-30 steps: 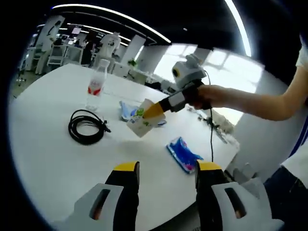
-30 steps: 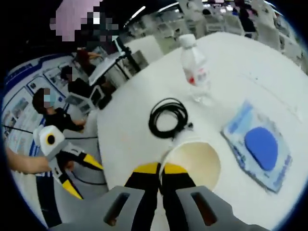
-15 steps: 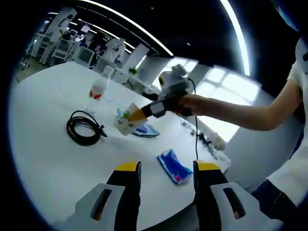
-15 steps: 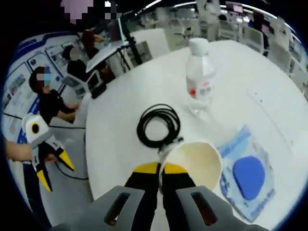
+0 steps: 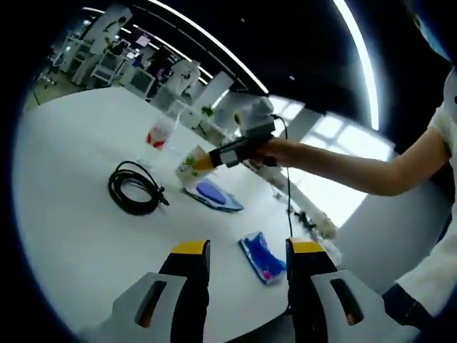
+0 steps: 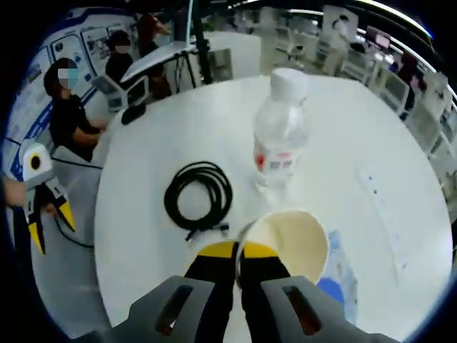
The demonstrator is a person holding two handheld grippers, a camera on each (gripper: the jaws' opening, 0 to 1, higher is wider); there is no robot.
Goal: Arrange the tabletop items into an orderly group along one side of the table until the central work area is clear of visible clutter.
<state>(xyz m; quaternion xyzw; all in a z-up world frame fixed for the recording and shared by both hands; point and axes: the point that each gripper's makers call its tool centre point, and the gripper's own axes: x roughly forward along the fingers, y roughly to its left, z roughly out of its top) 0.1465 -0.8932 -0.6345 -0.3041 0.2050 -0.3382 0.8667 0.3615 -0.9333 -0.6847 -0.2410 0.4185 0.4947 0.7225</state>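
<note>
My right gripper (image 6: 238, 251) is clamped on the rim of the paper cup (image 6: 291, 243), held above the table (image 6: 143, 143) just beside the water bottle (image 6: 280, 136). The coiled black cable (image 6: 198, 196) lies nearby. My left gripper (image 5: 241, 250) hangs with jaws apart over the table's near edge, carrying nothing; a blue packet (image 5: 261, 258) lies beyond it

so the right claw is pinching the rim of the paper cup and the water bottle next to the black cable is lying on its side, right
Not quite. The right claw does pinch the rim of the paper cup, and the water bottle is next to the black cable, but the bottle stands upright on the table, cap on top. The right gripper view shows it plainly.
</note>
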